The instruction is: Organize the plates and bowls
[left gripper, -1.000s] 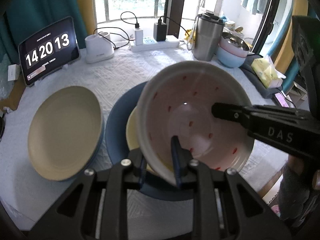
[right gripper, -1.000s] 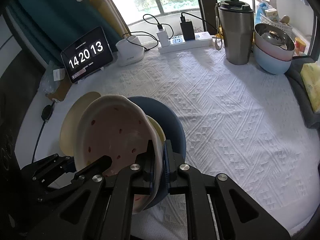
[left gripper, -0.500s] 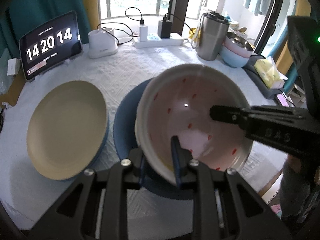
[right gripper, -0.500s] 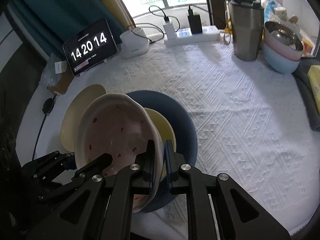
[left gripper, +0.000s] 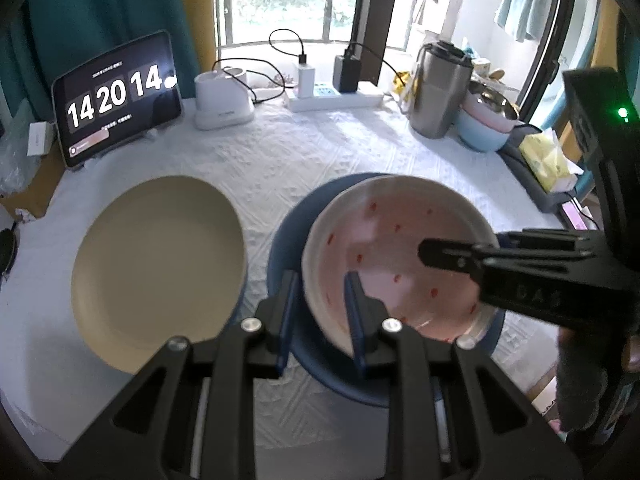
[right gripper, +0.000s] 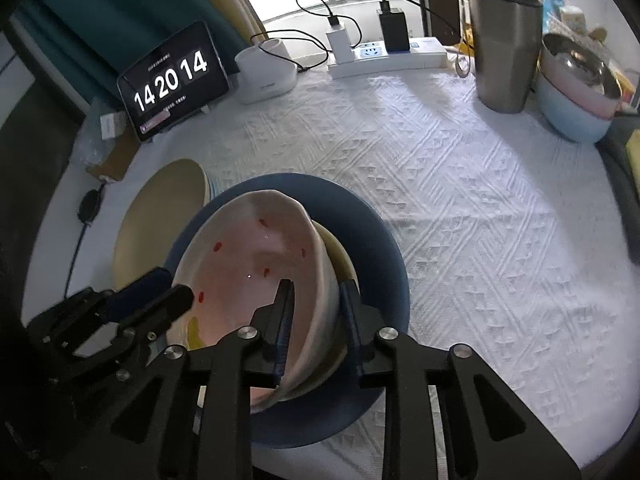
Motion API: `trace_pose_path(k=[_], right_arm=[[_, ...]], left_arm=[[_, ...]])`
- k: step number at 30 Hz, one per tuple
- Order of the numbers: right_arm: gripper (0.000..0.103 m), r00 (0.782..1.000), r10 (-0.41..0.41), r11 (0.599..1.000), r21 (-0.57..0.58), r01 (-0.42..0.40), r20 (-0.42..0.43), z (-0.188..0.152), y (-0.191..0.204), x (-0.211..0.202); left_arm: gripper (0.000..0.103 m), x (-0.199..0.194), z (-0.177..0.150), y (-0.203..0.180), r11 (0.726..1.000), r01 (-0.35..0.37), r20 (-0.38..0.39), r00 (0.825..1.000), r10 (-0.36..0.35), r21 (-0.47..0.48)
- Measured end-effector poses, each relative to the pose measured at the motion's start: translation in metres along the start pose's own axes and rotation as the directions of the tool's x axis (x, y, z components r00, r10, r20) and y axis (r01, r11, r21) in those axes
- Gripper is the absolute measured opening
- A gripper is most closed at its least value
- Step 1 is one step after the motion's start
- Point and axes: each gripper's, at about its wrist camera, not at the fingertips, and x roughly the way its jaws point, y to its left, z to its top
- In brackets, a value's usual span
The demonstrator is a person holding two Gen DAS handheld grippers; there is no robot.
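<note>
A pink bowl with red specks (left gripper: 392, 248) (right gripper: 248, 256) rests tilted in a yellow dish (right gripper: 340, 252) on a dark blue plate (left gripper: 288, 248) (right gripper: 360, 224). My left gripper (left gripper: 320, 312) straddles the bowl's near rim. Its jaws are opening, and a thin gap shows at the outer finger. My right gripper (right gripper: 316, 320) straddles the opposite rim, one finger inside and one outside. Its jaws are also opening, and the pads are off the wall. One of its fingers (left gripper: 448, 254) reaches over the bowl. A cream plate (left gripper: 160, 256) (right gripper: 160, 216) lies to the left.
On the white cloth's far side stand a tablet clock (left gripper: 116, 100), a white dock (left gripper: 222, 100), a power strip (left gripper: 332, 98), a steel tumbler (left gripper: 440, 88) and stacked bowls (left gripper: 486, 120). A tissue pack (left gripper: 548, 160) lies at the right edge. The table's front edge is close below the blue plate.
The pink bowl has come down onto the yellow dish in the blue plate. The right jaws, earlier clamped on its rim, have parted. The left jaws stand slightly wider too.
</note>
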Motion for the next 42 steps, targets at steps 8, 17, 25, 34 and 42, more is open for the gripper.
trace_pose_path(k=[8, 17, 25, 34, 42], right_arm=[[0.030, 0.999, -0.026, 0.998, -0.055, 0.027, 0.028, -0.004, 0.006, -0.003], [0.057, 0.966, -0.097, 0.980, -0.148, 0.135, 0.242, -0.003, 0.018, -0.046], [0.058, 0.954, -0.108, 0.983, -0.115, 0.145, 0.281, -0.006, 0.004, -0.069], [0.058, 0.946, -0.125, 0.987, -0.063, 0.150, 0.300, -0.016, -0.016, -0.072], [0.058, 0.958, -0.116, 0.993, -0.006, 0.122, 0.261, -0.027, -0.035, -0.057]], left_arm=[[0.025, -0.003, 0.000, 0.001, 1.000, 0.014, 0.011, 1.000, -0.014, -0.002], [0.025, -0.010, 0.000, 0.008, 1.000, 0.010, 0.032, 0.999, -0.009, -0.025], [0.026, -0.019, -0.001, 0.016, 0.999, -0.005, 0.052, 0.999, 0.007, -0.047], [0.026, -0.020, -0.010, 0.021, 0.998, -0.016, 0.049, 0.999, 0.019, -0.055], [0.026, -0.010, -0.020, 0.027, 0.998, -0.029, 0.020, 0.999, 0.030, -0.057]])
